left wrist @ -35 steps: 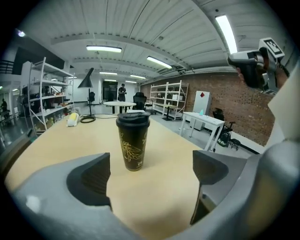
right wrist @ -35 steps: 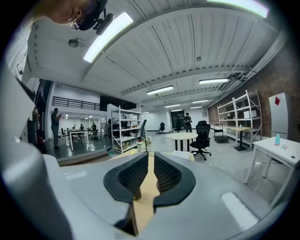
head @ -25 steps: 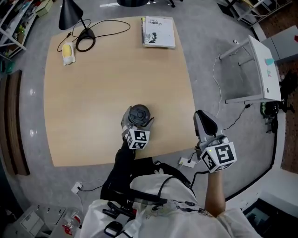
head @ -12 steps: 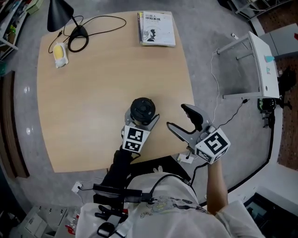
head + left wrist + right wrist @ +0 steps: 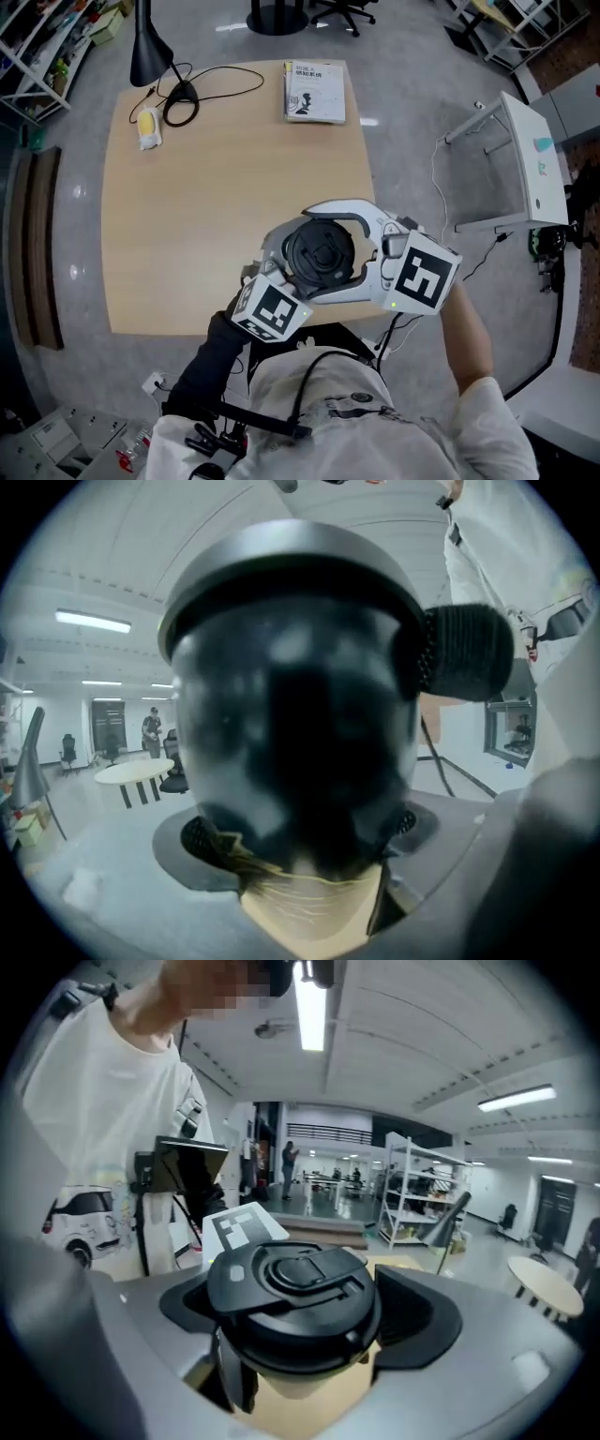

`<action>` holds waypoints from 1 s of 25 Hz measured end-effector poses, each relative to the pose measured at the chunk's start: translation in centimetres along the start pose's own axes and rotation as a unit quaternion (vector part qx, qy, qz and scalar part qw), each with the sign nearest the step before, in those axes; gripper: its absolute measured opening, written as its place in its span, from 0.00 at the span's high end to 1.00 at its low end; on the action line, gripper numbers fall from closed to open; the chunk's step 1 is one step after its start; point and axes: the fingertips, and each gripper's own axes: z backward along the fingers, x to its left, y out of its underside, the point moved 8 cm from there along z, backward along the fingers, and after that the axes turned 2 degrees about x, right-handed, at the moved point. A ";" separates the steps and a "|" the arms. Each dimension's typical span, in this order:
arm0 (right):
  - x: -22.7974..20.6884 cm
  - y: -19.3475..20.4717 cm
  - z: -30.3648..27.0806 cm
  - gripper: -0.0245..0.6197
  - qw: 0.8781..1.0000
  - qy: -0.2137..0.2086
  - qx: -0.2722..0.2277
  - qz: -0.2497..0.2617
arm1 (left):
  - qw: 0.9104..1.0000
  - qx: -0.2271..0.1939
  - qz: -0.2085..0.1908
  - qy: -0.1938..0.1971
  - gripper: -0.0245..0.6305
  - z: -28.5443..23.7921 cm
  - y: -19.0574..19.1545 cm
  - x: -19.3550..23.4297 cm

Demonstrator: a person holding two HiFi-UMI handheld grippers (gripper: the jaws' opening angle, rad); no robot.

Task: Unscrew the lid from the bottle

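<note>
A dark bottle [image 5: 291,714] with a black flip-top lid [image 5: 319,255] is held up above the wooden table [image 5: 187,187]. My left gripper [image 5: 286,274] is shut on the bottle's body, which fills the left gripper view between the pads [image 5: 202,841]. My right gripper [image 5: 323,249] comes in from the right. Its jaws have just been opening and now curve round the lid [image 5: 295,1288] on both sides, with a small gap showing at each pad. The bottle's lower part is hidden below the lid in the head view.
On the table's far side lie a book [image 5: 314,78], a black lamp [image 5: 155,56] with its cable, and a small yellow object [image 5: 147,127]. A white stand [image 5: 525,155] is on the floor to the right. Shelves line the room's edges.
The left gripper closed on the bottle and lifted it off the table toward the head camera. The right gripper swung in from the table's right edge, rolled, and opened its jaws round the lid.
</note>
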 end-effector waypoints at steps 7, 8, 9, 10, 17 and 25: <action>2.8 -2.9 6.5 0.22 0.904 -0.400 -0.090 0.122 | 0.982 -0.036 0.020 0.183 0.33 -0.5 -7.2 -7.9; 2.8 -2.9 6.7 0.21 0.901 -0.413 -0.092 0.093 | 0.981 -0.046 0.039 0.184 0.33 -0.8 -7.5 -8.6; 2.8 -2.7 7.1 0.09 0.913 -0.394 -0.084 0.059 | 0.982 -0.051 0.059 0.174 0.33 -1.1 -7.5 -9.0; 2.6 -2.4 7.8 0.05 0.934 -0.348 -0.081 0.027 | 0.985 -0.049 0.074 0.151 0.33 -1.2 -7.2 -9.1; 4.4 -0.3 7.7 0.05 0.992 0.069 -0.093 -0.041 | 0.982 0.038 0.078 -0.169 0.33 0.3 -3.7 -5.0; 5.7 -4.2 6.9 0.28 0.976 -0.153 -0.083 0.128 | 0.999 0.017 -0.012 0.040 0.33 2.2 -5.6 -7.1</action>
